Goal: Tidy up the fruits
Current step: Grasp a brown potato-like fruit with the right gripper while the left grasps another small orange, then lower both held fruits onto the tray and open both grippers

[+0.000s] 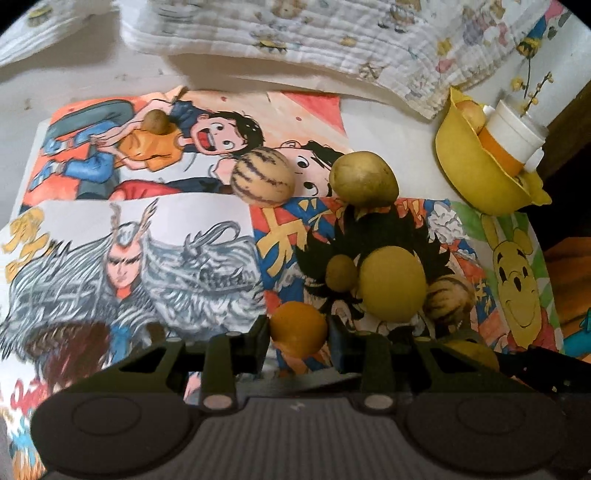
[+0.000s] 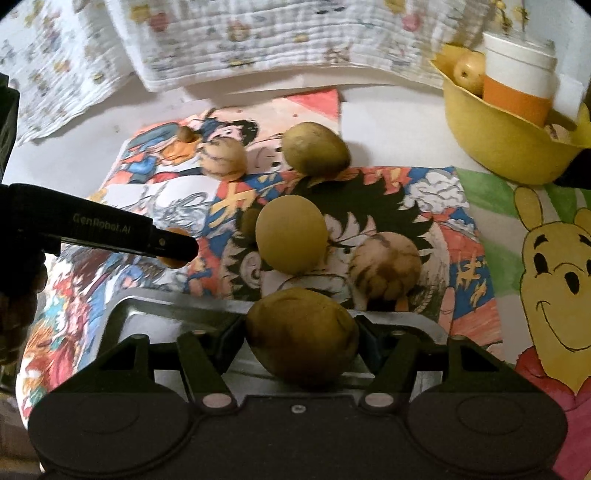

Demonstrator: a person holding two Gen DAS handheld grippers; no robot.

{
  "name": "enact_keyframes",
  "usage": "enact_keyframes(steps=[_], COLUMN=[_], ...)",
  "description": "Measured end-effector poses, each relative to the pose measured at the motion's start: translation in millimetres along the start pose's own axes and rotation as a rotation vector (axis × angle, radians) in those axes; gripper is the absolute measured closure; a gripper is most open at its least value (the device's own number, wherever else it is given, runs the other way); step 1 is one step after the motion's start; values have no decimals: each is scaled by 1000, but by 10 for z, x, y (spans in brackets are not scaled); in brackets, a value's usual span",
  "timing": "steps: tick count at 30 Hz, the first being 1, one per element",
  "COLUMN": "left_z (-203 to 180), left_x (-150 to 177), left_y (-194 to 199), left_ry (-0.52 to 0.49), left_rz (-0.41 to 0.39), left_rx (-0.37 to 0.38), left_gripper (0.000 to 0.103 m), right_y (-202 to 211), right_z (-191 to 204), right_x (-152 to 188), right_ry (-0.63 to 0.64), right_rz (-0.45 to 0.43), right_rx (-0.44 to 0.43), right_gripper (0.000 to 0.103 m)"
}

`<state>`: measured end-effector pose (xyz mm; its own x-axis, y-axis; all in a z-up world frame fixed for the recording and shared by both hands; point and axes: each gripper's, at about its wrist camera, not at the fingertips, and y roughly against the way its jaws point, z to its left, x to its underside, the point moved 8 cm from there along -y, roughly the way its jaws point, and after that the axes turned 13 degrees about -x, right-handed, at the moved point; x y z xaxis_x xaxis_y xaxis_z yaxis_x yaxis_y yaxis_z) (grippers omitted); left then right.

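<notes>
the table [image 1: 388, 110] is spread with cartoon drawings [image 1: 122, 258], and a printed cloth [image 1: 295, 33] lies bunched along its far edge. at the far right stands a yellow bowl [image 2: 509, 147] holding a white and orange cup [image 2: 517, 77] and a pale fruit [image 2: 467, 70]. loose on the drawings lie a green fruit [image 2: 314, 147], a round yellow fruit [image 2: 291, 232], two striped melons [image 2: 223, 157] [image 2: 384, 266] and a small brown fruit [image 1: 156, 121]. the right gripper [image 2: 301, 339] is pinching a big olive fruit [image 2: 301, 336], pads against both its sides. the left gripper [image 1: 299, 328] is pinching a small orange [image 1: 299, 326] between its fingers, near the yellow fruit.
</notes>
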<state>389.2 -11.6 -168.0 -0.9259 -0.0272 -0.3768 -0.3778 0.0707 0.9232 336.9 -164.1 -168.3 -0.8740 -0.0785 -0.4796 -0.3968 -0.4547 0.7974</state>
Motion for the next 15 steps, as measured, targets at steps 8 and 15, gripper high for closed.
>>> enact_keyframes(steps=[8,15], left_z=[155,240], left_x=[375,724], left_y=[183,256], left_ry=[54,88], left_rz=[21,56], left_rx=[-8,-23], left_gripper=[67,67], right_y=[16,-10], right_z=[215,337], right_x=[148,289], right_ry=[64,105], right_rz=[38,100], right_rx=[-72,-124], right_gripper=[37,38])
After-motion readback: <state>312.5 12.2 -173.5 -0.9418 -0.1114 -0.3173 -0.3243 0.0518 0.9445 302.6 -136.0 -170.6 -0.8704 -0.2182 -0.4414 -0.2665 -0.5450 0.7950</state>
